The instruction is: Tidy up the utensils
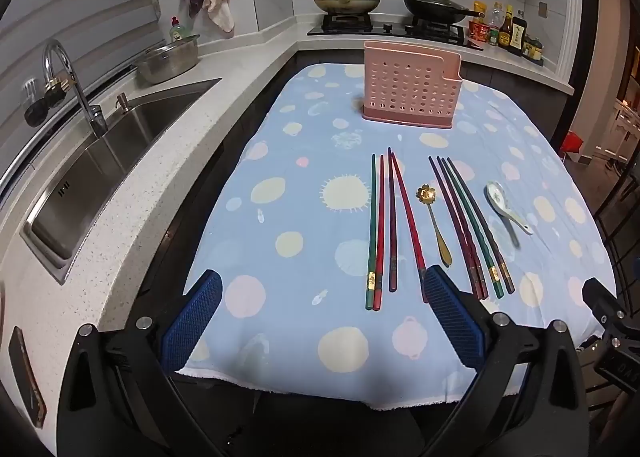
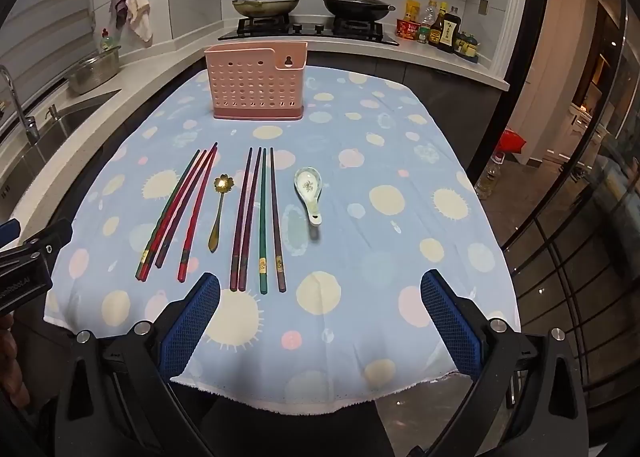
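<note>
Blue ribbed pads of my left gripper [image 1: 322, 319] and right gripper [image 2: 320, 321] stand spread wide, holding nothing, above the near edge of the dotted tablecloth [image 2: 400, 241]. Beyond: eight chopsticks [image 2: 256, 217], gold flower spoon [image 2: 218, 213], ceramic soup spoon [image 2: 309, 189]. Farthest, upright pink perforated utensil holder [image 2: 256, 83].

A: What lies nearest on the cloth-covered table [image 2: 400, 257]?

B: Two sets of four long lacquered wooden chopsticks, the left set [image 2: 176, 213] and the right set [image 2: 258, 221], with the small gold flower-bowled metal spoon [image 2: 218, 213] between them. The white ceramic soup spoon [image 2: 309, 189] lies right of the right set.

A: And behind them?

B: The pink perforated plastic utensil holder [image 2: 256, 85] stands at the table's far end. Behind it is the stove; the steel sink [image 1: 108, 161] lies left of the table.
</note>
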A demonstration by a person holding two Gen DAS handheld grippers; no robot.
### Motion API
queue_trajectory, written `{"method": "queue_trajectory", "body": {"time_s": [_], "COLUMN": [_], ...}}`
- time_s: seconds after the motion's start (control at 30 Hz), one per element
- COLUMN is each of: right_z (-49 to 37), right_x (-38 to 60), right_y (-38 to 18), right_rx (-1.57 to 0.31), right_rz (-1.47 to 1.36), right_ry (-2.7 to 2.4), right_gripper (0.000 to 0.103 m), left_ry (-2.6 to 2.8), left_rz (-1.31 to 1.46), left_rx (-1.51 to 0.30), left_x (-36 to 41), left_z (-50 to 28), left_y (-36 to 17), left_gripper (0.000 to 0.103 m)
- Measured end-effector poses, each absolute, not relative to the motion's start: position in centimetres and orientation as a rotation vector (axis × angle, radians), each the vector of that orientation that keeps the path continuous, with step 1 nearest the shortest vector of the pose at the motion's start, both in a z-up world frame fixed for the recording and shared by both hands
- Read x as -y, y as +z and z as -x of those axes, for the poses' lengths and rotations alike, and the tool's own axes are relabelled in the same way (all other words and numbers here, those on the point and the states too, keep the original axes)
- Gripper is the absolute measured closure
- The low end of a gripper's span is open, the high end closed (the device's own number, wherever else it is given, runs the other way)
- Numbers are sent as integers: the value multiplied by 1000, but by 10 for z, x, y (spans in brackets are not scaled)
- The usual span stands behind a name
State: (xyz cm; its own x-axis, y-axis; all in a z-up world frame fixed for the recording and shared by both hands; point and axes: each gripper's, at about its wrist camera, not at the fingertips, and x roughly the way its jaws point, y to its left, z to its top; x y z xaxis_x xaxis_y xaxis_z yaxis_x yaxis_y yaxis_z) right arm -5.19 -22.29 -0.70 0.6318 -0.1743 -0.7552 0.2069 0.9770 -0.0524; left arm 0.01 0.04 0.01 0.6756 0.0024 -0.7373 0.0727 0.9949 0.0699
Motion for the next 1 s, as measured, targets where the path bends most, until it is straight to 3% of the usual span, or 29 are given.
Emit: {"method": "queue_trajectory", "body": {"time_s": [1.0], "right_z": [55], "right_x": [222], "right_y": [-3], "right_rx": [-850], "right_rz": [-41], "right_ry": [-217], "right_gripper": [7], "left_ry": [-42], "left_rz": [-106], "left_rx": [-815], "left_x": [0], "left_z": [6], "left_y": [3], "left_gripper": [7]}}
